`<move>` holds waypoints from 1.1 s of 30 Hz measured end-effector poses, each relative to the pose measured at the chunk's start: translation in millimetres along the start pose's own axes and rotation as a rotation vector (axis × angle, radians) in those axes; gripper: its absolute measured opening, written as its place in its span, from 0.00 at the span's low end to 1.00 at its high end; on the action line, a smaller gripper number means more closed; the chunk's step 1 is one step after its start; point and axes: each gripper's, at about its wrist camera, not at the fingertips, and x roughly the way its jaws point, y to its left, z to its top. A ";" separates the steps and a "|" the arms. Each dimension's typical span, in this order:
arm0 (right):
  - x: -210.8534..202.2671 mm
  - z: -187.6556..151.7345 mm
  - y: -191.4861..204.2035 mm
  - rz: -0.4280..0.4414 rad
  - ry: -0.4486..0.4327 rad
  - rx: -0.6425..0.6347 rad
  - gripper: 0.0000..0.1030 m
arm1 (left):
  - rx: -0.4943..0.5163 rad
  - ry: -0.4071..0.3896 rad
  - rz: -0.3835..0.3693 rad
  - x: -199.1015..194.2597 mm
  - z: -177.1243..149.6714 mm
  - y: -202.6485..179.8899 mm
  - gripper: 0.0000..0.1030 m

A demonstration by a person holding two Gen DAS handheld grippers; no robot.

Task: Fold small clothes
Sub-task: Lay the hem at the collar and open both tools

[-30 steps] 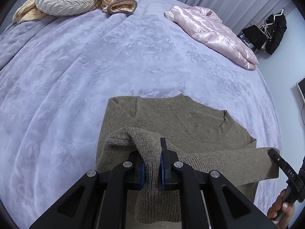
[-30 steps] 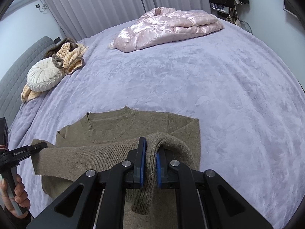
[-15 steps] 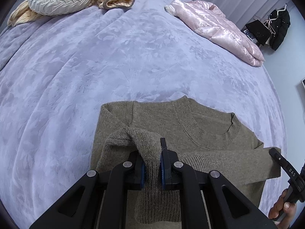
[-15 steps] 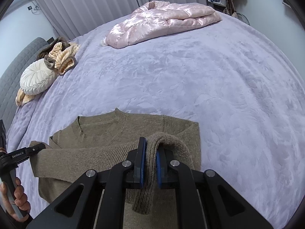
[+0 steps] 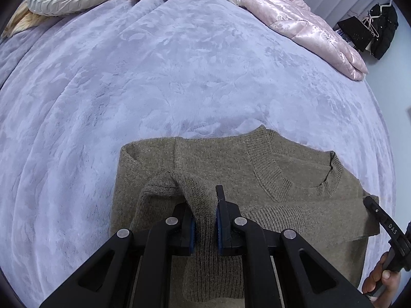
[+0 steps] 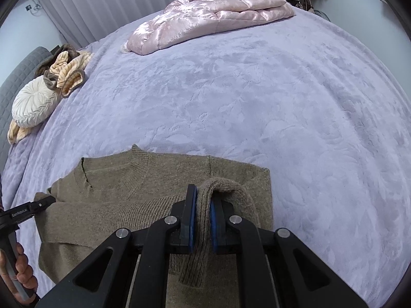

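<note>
An olive-brown knit sweater (image 5: 218, 164) lies flat on the lilac bed, neckline away from me; it also shows in the right wrist view (image 6: 164, 177). My left gripper (image 5: 204, 205) is shut on a raised fold of the sweater's knit at its left side. My right gripper (image 6: 203, 205) is shut on a matching fold at its right side. One sleeve (image 5: 303, 218) lies folded across the chest. Each gripper's tip shows at the edge of the other's view.
The lilac bedspread (image 5: 179, 64) stretches far ahead. A pink quilted jacket (image 6: 205, 18) lies at the far side. A round cream cushion (image 6: 33, 102) and a striped beige garment (image 6: 66, 71) lie at the far left, near a grey headboard.
Both grippers have moved forward over the sweater while still holding the folds; the neckline and far bed now sit lower and closer in both views.
</note>
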 end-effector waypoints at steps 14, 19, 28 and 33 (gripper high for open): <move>20.6 3.2 -4.3 -0.009 0.033 -0.002 0.10 | 0.023 0.038 0.014 20.3 7.9 -1.3 0.13; 23.8 4.6 -2.0 -0.015 0.045 -0.024 0.10 | 0.014 0.057 -0.003 24.2 7.8 2.1 0.13; 27.8 4.9 -10.5 0.040 0.064 0.022 0.11 | 0.040 0.080 0.003 25.5 8.2 0.8 0.14; 25.4 5.4 -11.7 0.071 0.068 0.037 0.19 | 0.013 0.122 -0.080 26.8 9.4 2.8 0.42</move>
